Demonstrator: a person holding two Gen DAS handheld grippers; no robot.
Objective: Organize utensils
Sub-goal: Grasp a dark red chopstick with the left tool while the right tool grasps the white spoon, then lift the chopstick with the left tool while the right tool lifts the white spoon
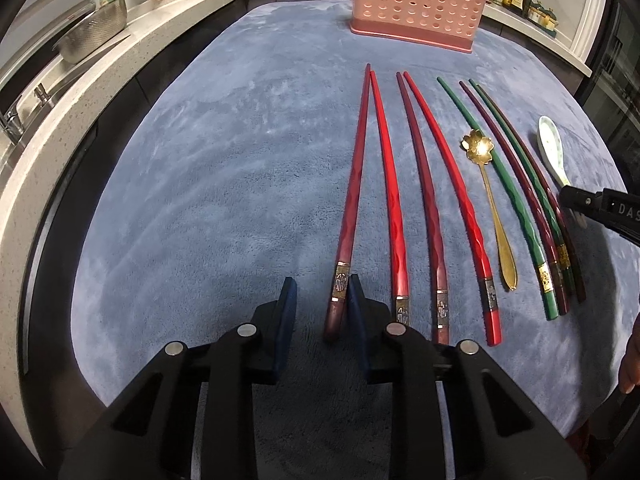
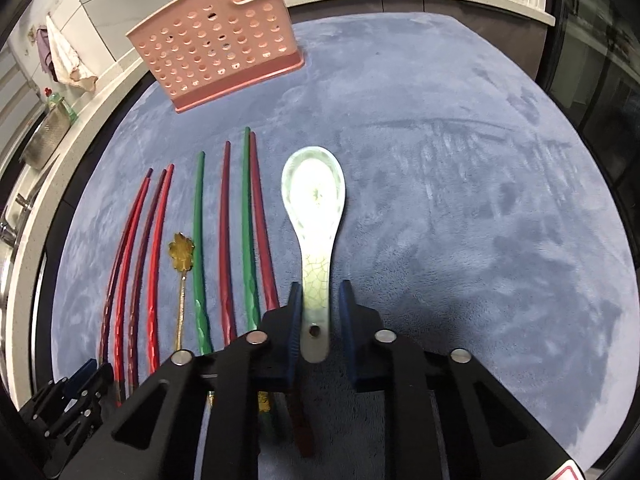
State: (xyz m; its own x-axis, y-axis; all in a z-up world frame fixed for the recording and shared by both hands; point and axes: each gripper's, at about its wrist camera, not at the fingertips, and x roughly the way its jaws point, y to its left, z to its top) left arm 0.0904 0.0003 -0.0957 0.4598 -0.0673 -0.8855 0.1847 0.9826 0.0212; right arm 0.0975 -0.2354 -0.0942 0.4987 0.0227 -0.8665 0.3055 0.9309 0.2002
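Left gripper (image 1: 320,312) is hanging low over the near edge of the blue-grey plush mat (image 1: 200,180). Its jaws are standing apart. The banded butt end of the dark red wooden chopstick (image 1: 354,184), leftmost in the row, is lying between the blue pads. It is sitting against the right-side pad, with a clear gap to the other, so it is not clamped.

Right gripper (image 2: 320,312) is pointing down at the white-green crackle-glazed ceramic soup spoon (image 2: 314,196). The jaws are drawn in close around the handle, near its hanging hole. One pad is looking flush on the handle and a thin dark sliver is showing at the other. Cannot tell whether it is actually gripping.

The ceramic spoon is lying bowl up at the right end of the row, its bowl pointing toward the far edge.

The other chopsticks are lying on the mat in a rough fan, tips toward the far edge: three red ones (image 1: 440,184), then green and maroon ones (image 1: 516,184). The slim gold metal spoon with a flower-shaped bowl (image 1: 478,146) is lying between the red group and the green ones.

The pink perforated plastic utensil holder (image 1: 416,0) is standing upright at the far edge of the mat, well apart from the utensils.

A steel colander (image 1: 92,32) is sitting on the counter to the left.
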